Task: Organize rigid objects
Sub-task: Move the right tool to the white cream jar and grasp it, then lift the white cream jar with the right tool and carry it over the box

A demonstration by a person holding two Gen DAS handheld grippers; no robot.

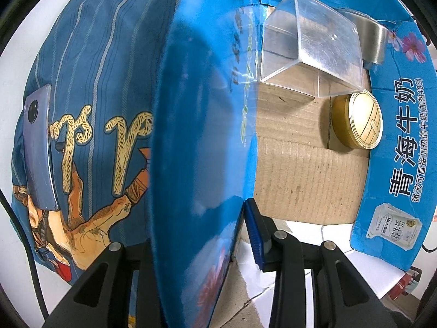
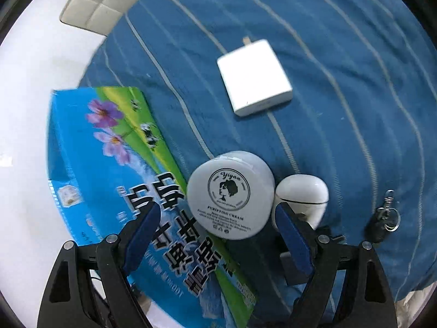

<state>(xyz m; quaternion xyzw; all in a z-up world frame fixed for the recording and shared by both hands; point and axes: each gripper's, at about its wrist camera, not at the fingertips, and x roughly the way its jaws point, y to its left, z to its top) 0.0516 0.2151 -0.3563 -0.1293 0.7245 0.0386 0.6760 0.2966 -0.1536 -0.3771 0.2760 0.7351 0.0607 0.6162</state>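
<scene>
A white cream jar [image 2: 230, 194] is lying on a blue striped bedcover [image 2: 314, 54], just beside the blue milk carton box [image 2: 109, 169], between the spread, empty jaws of the right gripper [image 2: 217, 228]. A white earbud case [image 2: 301, 194] is sitting just beyond the jar, away from the box, with a white charger [image 2: 254, 78] farther off. The left gripper [image 1: 196, 218] is clamping the box flap [image 1: 196, 125]. Inside the box, a clear plastic container [image 1: 311, 49] and a gold tin [image 1: 357, 120] are resting.
</scene>
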